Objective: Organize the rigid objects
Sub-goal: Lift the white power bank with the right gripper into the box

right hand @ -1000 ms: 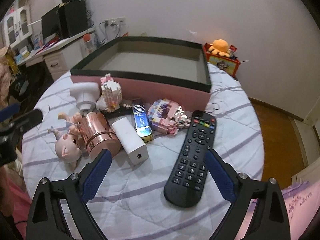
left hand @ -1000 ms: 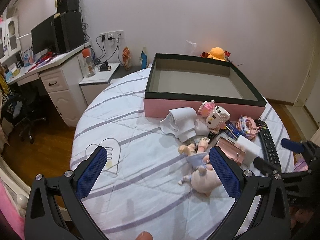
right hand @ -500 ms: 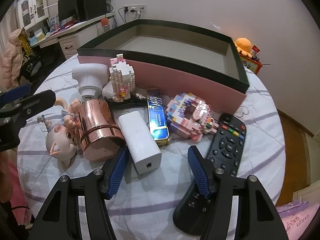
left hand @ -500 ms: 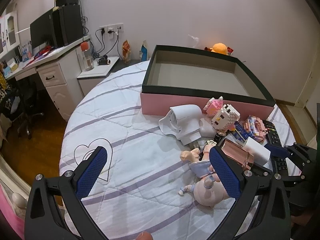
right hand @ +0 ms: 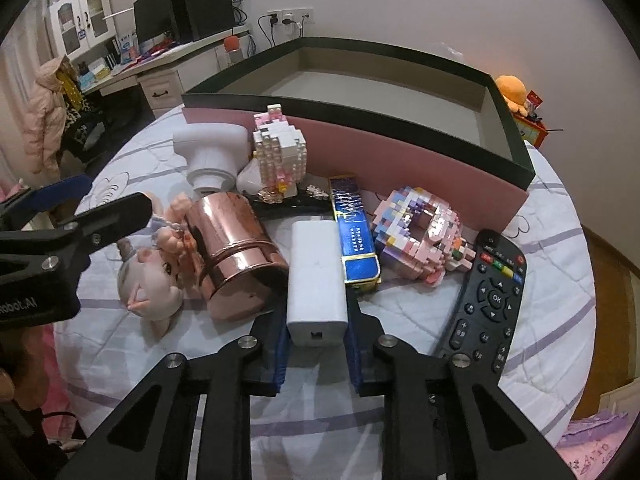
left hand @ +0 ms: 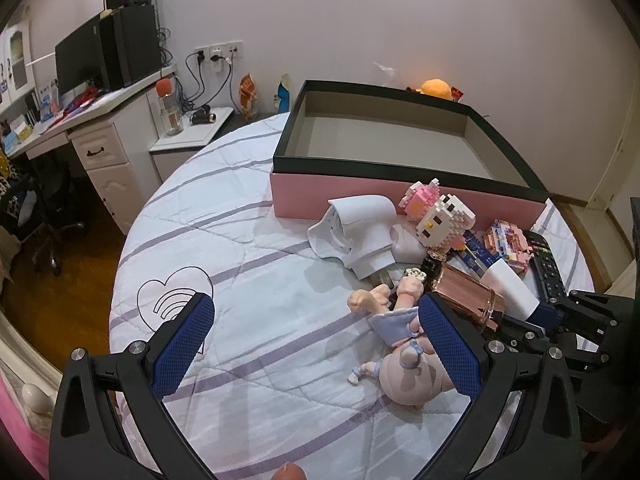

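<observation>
My right gripper (right hand: 316, 344) is shut on the near end of a white power bank (right hand: 316, 276) that lies on the bed cover. Beside it lie a rose-gold cup (right hand: 236, 256), a doll (right hand: 152, 280), a blue case (right hand: 354, 232), a pink brick ring (right hand: 420, 236) and a black remote (right hand: 492, 300). A white device (right hand: 210, 152) and a brick cat figure (right hand: 280, 152) stand by the open pink box (right hand: 400, 164). My left gripper (left hand: 316, 344) is open and empty, above the cover left of the doll (left hand: 404, 360). The box (left hand: 360, 196) also shows in the left wrist view.
The round bed cover (left hand: 224, 240) drops off to a wooden floor at the left. A desk with drawers (left hand: 108, 160) and a monitor stands far left. An orange plush (right hand: 512, 92) sits behind the box. The left gripper's fingers (right hand: 108, 216) reach in beside the doll.
My right gripper moved forward and closed from wide open onto the white power bank. My left gripper drifted closer to the doll and stayed open.
</observation>
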Motion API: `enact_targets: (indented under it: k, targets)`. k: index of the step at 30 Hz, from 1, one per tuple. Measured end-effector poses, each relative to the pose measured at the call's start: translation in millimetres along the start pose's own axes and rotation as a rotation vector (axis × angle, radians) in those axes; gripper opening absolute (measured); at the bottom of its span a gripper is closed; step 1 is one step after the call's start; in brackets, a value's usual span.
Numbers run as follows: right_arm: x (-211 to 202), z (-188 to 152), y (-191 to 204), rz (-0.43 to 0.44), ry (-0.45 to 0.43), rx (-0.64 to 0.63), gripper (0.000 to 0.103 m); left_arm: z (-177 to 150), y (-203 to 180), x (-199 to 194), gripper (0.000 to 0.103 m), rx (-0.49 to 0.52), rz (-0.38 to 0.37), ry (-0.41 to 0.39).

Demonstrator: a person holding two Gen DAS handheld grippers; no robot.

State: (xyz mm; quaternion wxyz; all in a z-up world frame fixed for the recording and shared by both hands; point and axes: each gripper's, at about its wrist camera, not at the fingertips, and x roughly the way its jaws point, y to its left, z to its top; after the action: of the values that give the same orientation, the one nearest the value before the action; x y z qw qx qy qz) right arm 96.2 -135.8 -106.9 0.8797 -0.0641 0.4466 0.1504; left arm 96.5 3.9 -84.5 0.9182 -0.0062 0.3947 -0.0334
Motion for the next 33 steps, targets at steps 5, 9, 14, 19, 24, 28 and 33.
enact_targets:
  k: [5, 9, 14, 19, 24, 28, 33]
  targets:
    - [-13.4, -5.6, -0.5, 0.01, -0.031, 0.036, 0.023, -2.9, -2.3, -3.4, 0.103, -0.002, -0.001, 0.003]
    - [-25.4, -7.6, -4.1, 0.004, -0.048, 0.049, 0.023, -2.5, -4.1, -9.5, 0.103, -0.002, -0.006, -0.001]
    - [-42.9, -5.1, -7.7, -0.004, -0.081, 0.079, 0.023, 1.7, -3.5, -20.0, 0.103, -0.012, -0.006, -0.002]
    - [-62.7, 3.2, -12.8, -0.009, -0.122, 0.112, 0.023, 17.2, -0.5, -29.3, 0.103, -0.021, -0.004, -0.008]
    - [-73.4, 27.3, -17.3, -0.013, -0.154, 0.123, 0.023, 44.4, 0.5, -30.8, 0.103, -0.029, 0.001, -0.018]
    - [-77.4, 57.7, -28.1, -0.018, -0.177, 0.13, 0.023, 74.7, 0.9, -28.6, 0.103, -0.031, 0.004, -0.025]
    - [-68.2, 94.6, -46.6, -0.042, -0.195, 0.152, 0.023, 113.0, 2.6, -14.7, 0.103, -0.032, 0.007, -0.035]
